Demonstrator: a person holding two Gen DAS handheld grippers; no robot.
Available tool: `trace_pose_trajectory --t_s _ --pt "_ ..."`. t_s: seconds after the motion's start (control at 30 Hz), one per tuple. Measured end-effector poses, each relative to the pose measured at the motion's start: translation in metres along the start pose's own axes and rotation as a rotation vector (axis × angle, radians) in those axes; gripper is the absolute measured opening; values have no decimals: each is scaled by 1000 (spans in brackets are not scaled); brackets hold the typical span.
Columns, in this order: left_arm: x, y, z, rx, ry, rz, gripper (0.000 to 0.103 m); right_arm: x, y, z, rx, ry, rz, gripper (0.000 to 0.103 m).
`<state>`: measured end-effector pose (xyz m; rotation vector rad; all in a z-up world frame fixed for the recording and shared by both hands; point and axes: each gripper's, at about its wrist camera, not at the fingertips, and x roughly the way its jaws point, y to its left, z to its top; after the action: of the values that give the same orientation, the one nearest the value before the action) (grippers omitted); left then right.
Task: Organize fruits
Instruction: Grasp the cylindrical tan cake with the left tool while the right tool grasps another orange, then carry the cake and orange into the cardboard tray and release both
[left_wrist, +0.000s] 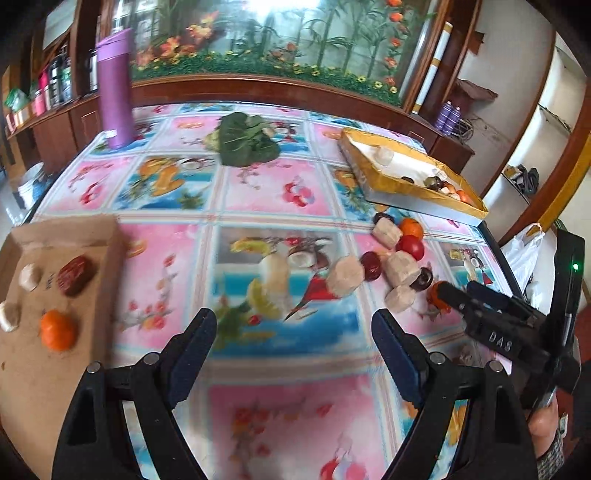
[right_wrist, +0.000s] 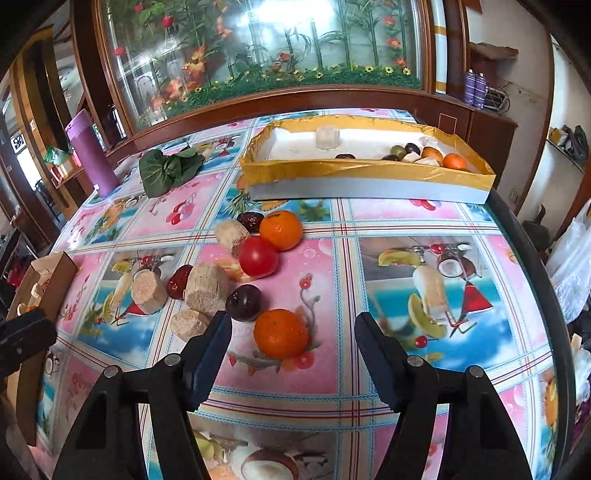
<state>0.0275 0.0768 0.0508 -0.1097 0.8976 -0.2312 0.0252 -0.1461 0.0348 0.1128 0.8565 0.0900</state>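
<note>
The right gripper (right_wrist: 293, 338) hangs wide open and empty over the table (right_wrist: 388, 229), its fingers flanking the nearest orange (right_wrist: 280, 333), which it does not touch. Just beyond lie a dark plum (right_wrist: 244, 302), a tomato (right_wrist: 258, 256), a second orange (right_wrist: 280, 230) and several pale beige chunks (right_wrist: 205, 290), clustered mid-surface. The gold-lined box (right_wrist: 369, 173) at the far right corner holds more fruit. The left gripper (left_wrist: 293, 343), also spread wide and empty, hovers near the left edge beside a cardboard tray (left_wrist: 92, 236) carrying an orange, a red date (left_wrist: 75, 275) and pale pieces. A purple bottle (left_wrist: 115, 88) stands at the far left corner.
</note>
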Motion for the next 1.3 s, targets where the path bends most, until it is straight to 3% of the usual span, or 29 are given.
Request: trace_pose_trajectory --t_s 0.17,0.37,0.43,0.5,0.67,0.77,1.3 --pt "39 -26 12 74 9 -29 73 9 -6 -4 23 18 32 66" --pt "74 -31 11 75 64 -80 54 11 -8 -4 30 24 52 63" --pt "75 -32 11 90 50 -81 51 12 -5 -4 20 28 44 63" --pt "75 -34 10 109 39 -60 39 13 -2 -3 7 30 38 63" --pt "73 -25 9 92 16 -72 30 14 4 -4 -21 32 27 50" --pt "71 -21 8 78 4 -91 30 15 5 -4 -29 31 22 35" --pt "59 -19 6 44 -34 -116 29 8 -6 -5 48 -10 -12 33"
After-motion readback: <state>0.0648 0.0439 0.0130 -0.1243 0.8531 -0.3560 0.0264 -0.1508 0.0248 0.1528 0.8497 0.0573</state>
